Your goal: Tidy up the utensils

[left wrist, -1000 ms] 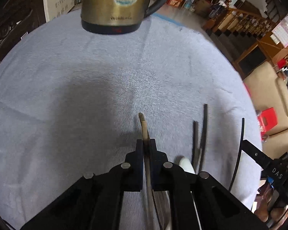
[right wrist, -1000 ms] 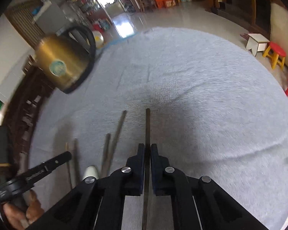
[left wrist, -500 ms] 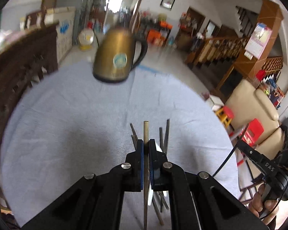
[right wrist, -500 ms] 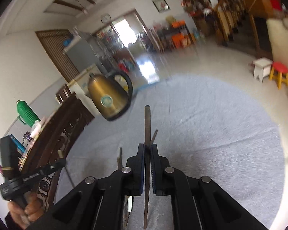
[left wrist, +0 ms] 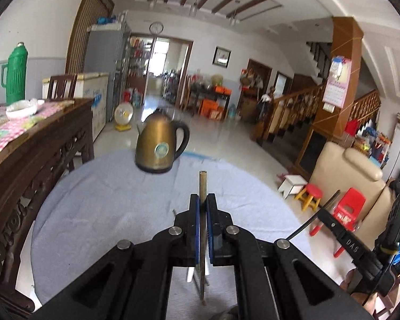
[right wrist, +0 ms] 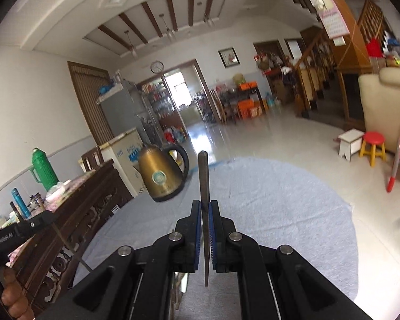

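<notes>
The left chopstick (left wrist: 202, 186), a tan-tipped stick, is clamped between the blue pads of the left gripper (left wrist: 203, 205). The jaws are closed tight on it. It runs straight through the grip, its blunt tip projecting toward 12 o'clock beyond the fingertips and its other end trailing toward 6 o'clock below them. It is lifted clear of the table.

The right chopstick (right wrist: 204, 184), darker and square-ended, is gripped the same way by the right gripper (right wrist: 205, 208). The jaws are clenched on it, tip projecting toward 12 o'clock, tail running back toward 6 o'clock. It is also held off the table.

Beneath the left gripper, a few more utensils (left wrist: 190, 274) lie on the cloth, mostly hidden by the fingers; their kind cannot be told.

From the left wrist view, the right gripper shows at 4 o'clock, with a dark stick protruding from it. From the right wrist view, the left gripper shows at 8 o'clock, with a hand (right wrist: 13, 301) wrapped around its handle.

The round table is covered by a grey-blue cloth (left wrist: 106, 208). A brass-coloured kettle (left wrist: 157, 146) with a black handle stands on the cloth's far edge, at 11 o'clock from both chopstick tips and well apart from them.

A carved dark wooden sideboard (left wrist: 40, 160) stands just beside the table at 9 o'clock, carrying a green thermos (left wrist: 14, 74).
</notes>
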`<act>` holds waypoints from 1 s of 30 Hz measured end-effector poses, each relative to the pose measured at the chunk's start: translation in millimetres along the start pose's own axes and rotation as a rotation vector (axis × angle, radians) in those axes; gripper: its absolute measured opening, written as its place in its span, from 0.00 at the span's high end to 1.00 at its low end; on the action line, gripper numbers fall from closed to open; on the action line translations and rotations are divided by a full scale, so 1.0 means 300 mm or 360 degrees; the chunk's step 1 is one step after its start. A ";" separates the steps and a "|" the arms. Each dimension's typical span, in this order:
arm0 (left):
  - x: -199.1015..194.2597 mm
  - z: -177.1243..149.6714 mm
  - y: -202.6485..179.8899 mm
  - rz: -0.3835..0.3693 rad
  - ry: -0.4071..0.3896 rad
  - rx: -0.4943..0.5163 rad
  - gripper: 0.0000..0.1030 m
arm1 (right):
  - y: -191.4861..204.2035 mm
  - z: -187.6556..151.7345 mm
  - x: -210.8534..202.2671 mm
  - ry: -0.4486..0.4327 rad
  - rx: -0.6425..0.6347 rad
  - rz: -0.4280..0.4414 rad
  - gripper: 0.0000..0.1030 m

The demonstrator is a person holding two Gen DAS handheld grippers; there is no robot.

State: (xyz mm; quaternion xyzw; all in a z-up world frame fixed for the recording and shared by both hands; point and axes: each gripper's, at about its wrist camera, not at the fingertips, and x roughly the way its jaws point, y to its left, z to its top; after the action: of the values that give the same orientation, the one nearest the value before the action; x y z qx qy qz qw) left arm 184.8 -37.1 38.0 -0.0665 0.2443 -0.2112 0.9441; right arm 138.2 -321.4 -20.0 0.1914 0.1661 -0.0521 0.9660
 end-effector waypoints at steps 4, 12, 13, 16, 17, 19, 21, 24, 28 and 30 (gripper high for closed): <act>-0.099 0.003 -0.038 -0.0039 -0.0092 0.0019 0.95 | 0.046 0.038 -0.100 -0.0102 -0.0031 0.0059 0.94; -0.204 0.002 -0.063 -0.0129 -0.0125 -0.0014 0.95 | 0.120 0.066 -0.252 -0.0200 -0.0027 0.0227 0.94; -0.211 -0.001 -0.063 -0.0133 -0.0129 -0.0017 0.95 | 0.127 0.063 -0.262 -0.0203 -0.0030 0.0238 0.94; -0.218 -0.013 -0.066 -0.0143 -0.0116 -0.0018 0.95 | 0.153 0.052 -0.287 -0.0197 -0.0052 0.0267 0.94; -0.219 -0.021 -0.071 -0.0143 -0.0105 -0.0010 0.95 | 0.159 0.045 -0.292 -0.0190 -0.0061 0.0275 0.94; -0.213 -0.039 -0.081 -0.0130 -0.0078 0.0005 0.95 | 0.178 0.021 -0.291 -0.0162 -0.0093 0.0278 0.94; -0.200 -0.057 -0.088 -0.0107 -0.0040 0.0019 0.95 | 0.194 -0.012 -0.278 -0.0112 -0.0125 0.0266 0.94; -0.185 -0.080 -0.086 -0.0090 0.0021 0.0008 0.95 | 0.188 -0.063 -0.263 -0.0042 -0.0157 0.0247 0.94; -0.166 -0.105 -0.066 -0.0065 0.0082 -0.0022 0.95 | 0.172 -0.111 -0.244 0.0037 -0.0186 0.0221 0.94; -0.167 -0.114 -0.061 -0.0063 0.0101 -0.0038 0.95 | 0.160 -0.130 -0.239 0.0068 -0.0194 0.0213 0.94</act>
State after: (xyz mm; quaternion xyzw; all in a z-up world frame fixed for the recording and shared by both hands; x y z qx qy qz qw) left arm 121.8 -32.8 34.1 -0.0758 0.2753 -0.2288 0.9307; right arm 66.9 -259.3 -12.7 0.1442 0.1764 0.0270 0.9733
